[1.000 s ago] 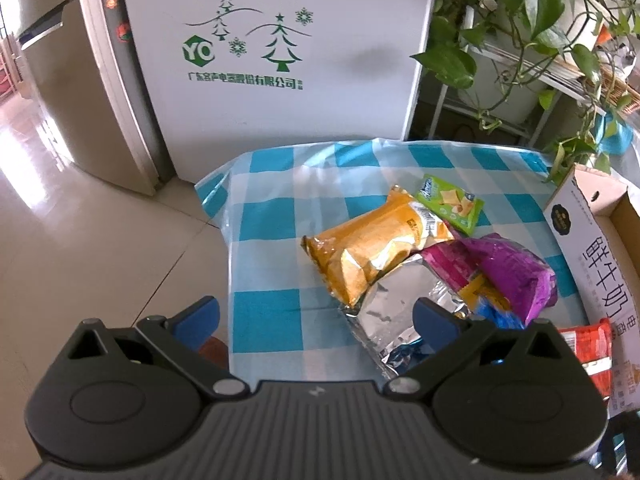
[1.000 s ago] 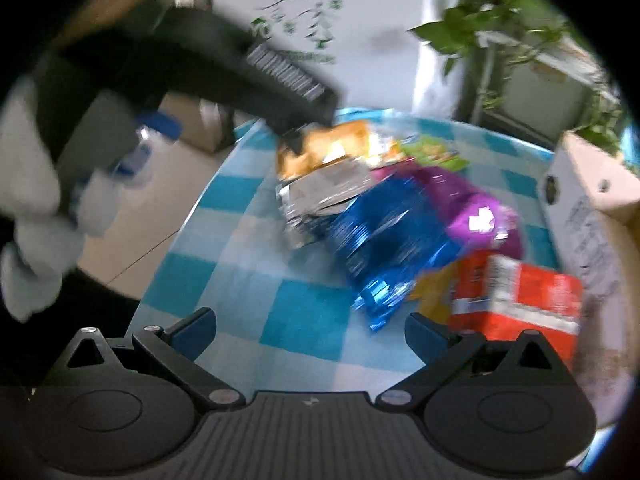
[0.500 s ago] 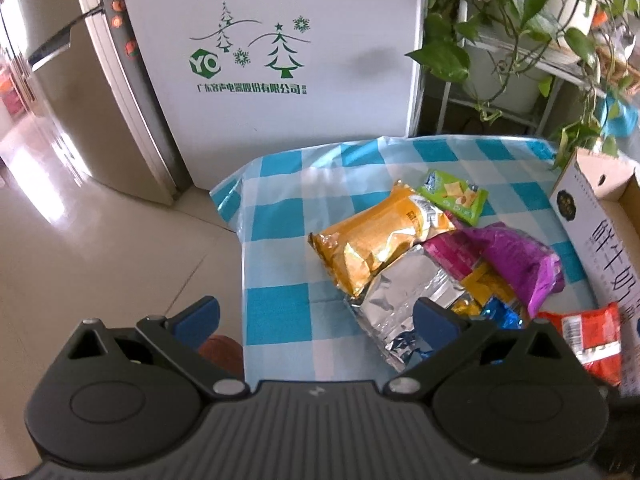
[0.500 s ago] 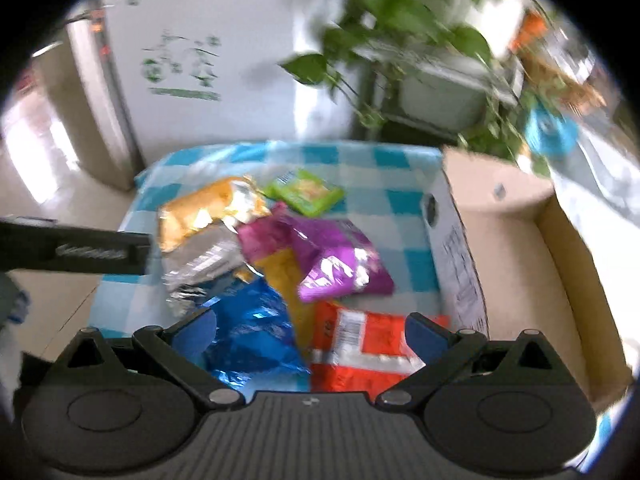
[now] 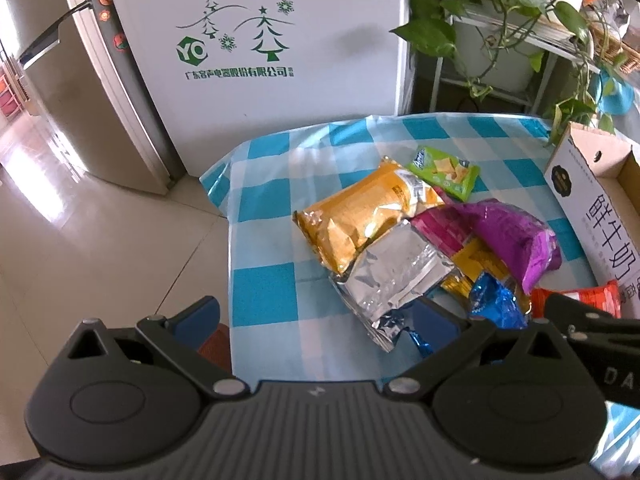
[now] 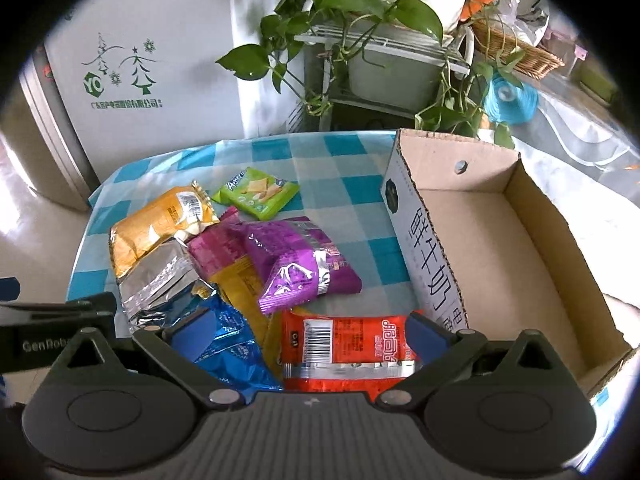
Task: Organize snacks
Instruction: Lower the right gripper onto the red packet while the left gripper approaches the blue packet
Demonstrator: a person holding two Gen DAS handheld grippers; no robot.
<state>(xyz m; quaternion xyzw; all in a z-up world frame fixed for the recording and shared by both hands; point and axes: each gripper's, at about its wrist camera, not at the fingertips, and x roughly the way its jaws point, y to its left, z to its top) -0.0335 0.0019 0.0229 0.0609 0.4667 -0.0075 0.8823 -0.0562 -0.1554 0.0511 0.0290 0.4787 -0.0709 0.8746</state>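
The snack packets lie in a loose heap in the middle of the table (image 5: 264, 216), which wears a blue-and-white checked cloth. The left gripper (image 5: 316, 316) hangs above the table's near left edge, fingers wide apart and holding nothing; its right finger sits just over the silver packet (image 5: 394, 276). The yellow bag (image 5: 360, 216) reaches farthest toward the left edge, with bare cloth beyond it. The green packet (image 6: 256, 192) lies alone toward the far edge. The right gripper (image 6: 308, 332) hovers low over the near edge, fingers apart, the red packet (image 6: 344, 344) and blue packet (image 6: 228, 344) between them. The purple packet (image 6: 304, 264) rests just beyond. The cardboard box (image 6: 500, 248) stands open along the right edge.
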